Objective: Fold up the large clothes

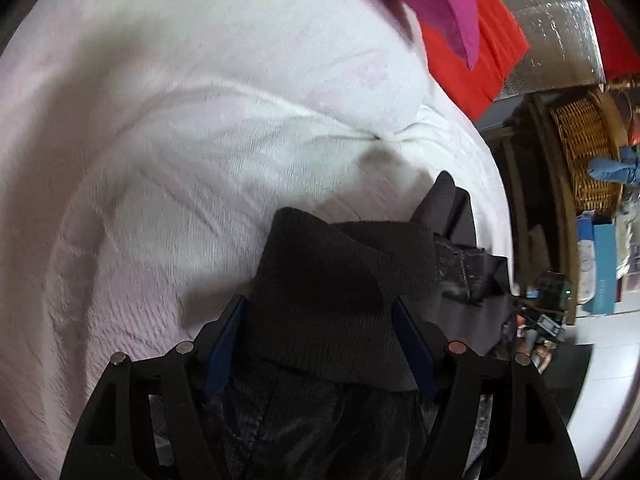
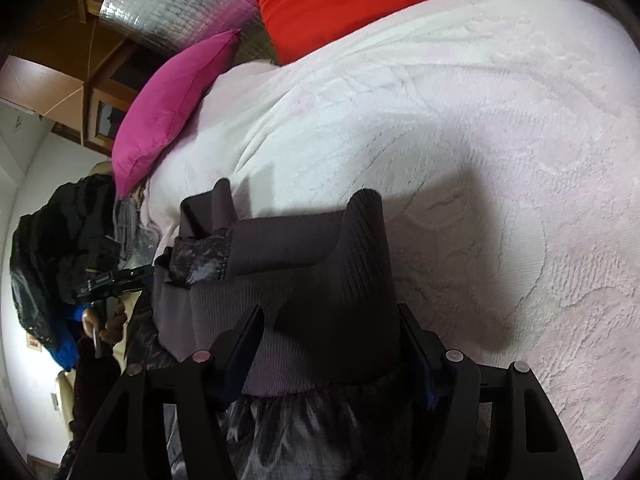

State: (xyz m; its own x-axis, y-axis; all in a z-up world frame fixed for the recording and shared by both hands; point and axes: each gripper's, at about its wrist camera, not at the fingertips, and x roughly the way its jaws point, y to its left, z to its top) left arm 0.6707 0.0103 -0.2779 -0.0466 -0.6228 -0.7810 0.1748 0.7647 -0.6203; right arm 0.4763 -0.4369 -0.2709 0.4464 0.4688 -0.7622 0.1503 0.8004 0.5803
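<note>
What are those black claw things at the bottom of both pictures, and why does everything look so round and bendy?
Those claws are two grabbers, and a person holds one in each hand. Each grabber has a small camera looking along its fingers, and its wide lens bends the picture. One picture comes from the left grabber, the other from the right grabber. Each has the stretchy ribbed band of a dark jacket between its fingers. In the right grabber's picture you can spot the person's other hand at the left edge. Underneath is a bed with a pale pink blanket. A pink pillow and a red pillow lie at its far end.
</note>
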